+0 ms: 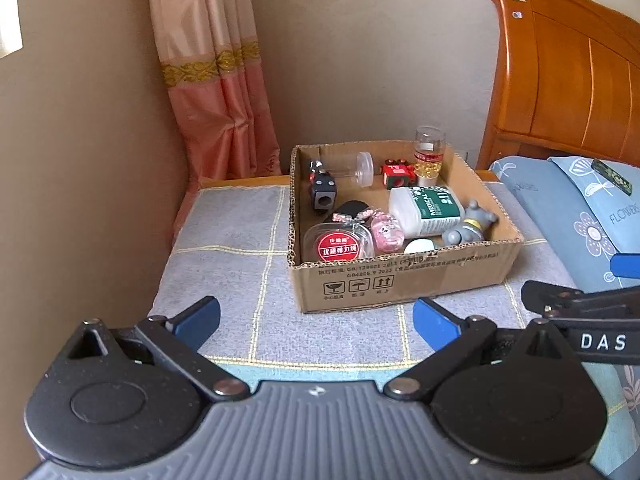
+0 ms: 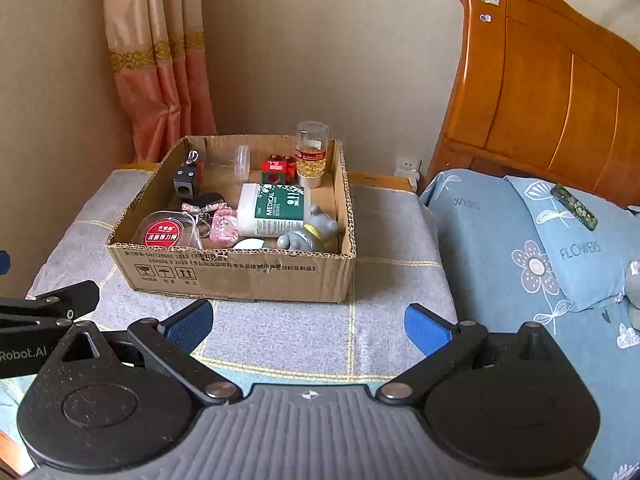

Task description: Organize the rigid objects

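Observation:
A cardboard box (image 1: 404,280) (image 2: 240,276) stands on a grey checked cloth. It holds a white and green medical bottle (image 1: 428,210) (image 2: 276,208), a grey toy figure (image 1: 470,228) (image 2: 310,234), a red-lidded round case (image 1: 338,246) (image 2: 168,234), a pink charm (image 1: 386,232), a black cube (image 1: 324,194), a red cube (image 1: 396,174) and an upright capsule jar (image 1: 429,156) (image 2: 312,154). My left gripper (image 1: 316,322) is open and empty in front of the box. My right gripper (image 2: 308,326) is open and empty, also in front of it.
A wooden headboard (image 2: 540,92) and a blue flowered pillow (image 2: 560,248) lie to the right. A dark patterned bar (image 2: 574,206) rests on the pillow. A pink curtain (image 1: 216,80) hangs at the back left. A wall runs along the left.

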The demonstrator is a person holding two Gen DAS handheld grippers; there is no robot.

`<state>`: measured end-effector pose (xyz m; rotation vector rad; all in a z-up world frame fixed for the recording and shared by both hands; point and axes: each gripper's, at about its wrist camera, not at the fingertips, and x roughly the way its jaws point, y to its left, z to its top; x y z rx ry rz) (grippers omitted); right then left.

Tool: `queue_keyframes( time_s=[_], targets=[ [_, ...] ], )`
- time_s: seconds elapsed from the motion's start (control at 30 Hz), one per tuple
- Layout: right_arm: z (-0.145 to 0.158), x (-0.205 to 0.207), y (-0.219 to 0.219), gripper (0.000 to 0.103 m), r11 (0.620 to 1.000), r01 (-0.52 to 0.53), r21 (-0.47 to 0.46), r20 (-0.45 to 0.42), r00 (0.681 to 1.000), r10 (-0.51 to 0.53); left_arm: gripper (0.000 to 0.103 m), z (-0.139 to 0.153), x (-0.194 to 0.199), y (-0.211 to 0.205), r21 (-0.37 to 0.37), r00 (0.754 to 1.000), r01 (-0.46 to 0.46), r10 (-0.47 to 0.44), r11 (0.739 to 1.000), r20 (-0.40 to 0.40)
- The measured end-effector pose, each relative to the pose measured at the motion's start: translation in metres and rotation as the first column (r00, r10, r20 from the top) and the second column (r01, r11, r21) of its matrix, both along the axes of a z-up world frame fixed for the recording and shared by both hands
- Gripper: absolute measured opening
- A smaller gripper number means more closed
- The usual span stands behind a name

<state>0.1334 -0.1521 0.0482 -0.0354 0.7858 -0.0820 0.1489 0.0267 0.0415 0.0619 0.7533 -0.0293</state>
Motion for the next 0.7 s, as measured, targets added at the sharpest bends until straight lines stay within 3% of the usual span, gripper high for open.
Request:
queue_keyframes(
  time_s=[0.7],
  targets=[
    [0.0049,-0.0044,-0.0043,0.103,1.0,0.011,0.008,0.026,1.0,-0.011,0.102,0.0058,-0.0061,-0.0066,0.049,0.999,-0.008,0.006,0.999,0.031]
  ],
)
